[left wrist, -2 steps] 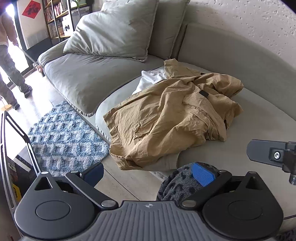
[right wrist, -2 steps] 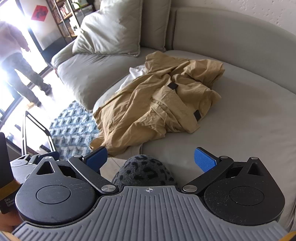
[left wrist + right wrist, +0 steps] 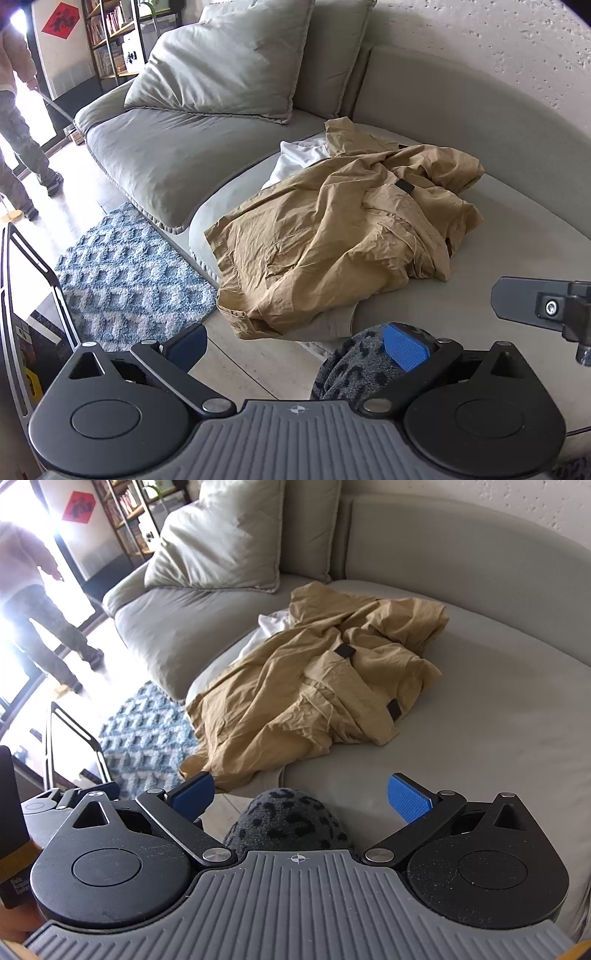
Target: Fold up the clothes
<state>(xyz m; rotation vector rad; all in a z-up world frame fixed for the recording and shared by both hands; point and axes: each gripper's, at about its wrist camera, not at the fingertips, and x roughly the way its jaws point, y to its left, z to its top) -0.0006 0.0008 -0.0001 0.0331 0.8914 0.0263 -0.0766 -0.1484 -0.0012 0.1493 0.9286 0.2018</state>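
Note:
A crumpled tan garment (image 3: pixel 343 229) lies on the grey sofa seat (image 3: pixel 517 251), its hem hanging over the front edge; it also shows in the right wrist view (image 3: pixel 314 686). A white garment (image 3: pixel 295 158) peeks out behind it, also seen in the right wrist view (image 3: pixel 266 627). My left gripper (image 3: pixel 295 347) is open and empty, held back from the sofa's front edge. My right gripper (image 3: pixel 303 797) is open and empty, also short of the tan garment. A leopard-print knee (image 3: pixel 288 823) sits below both grippers.
A large grey cushion (image 3: pixel 229 62) leans on the sofa back at the left. A blue patterned rug (image 3: pixel 125 269) lies on the floor. A person (image 3: pixel 18 129) stands at the far left near a bright doorway. A black metal frame (image 3: pixel 33 273) stands at the left edge.

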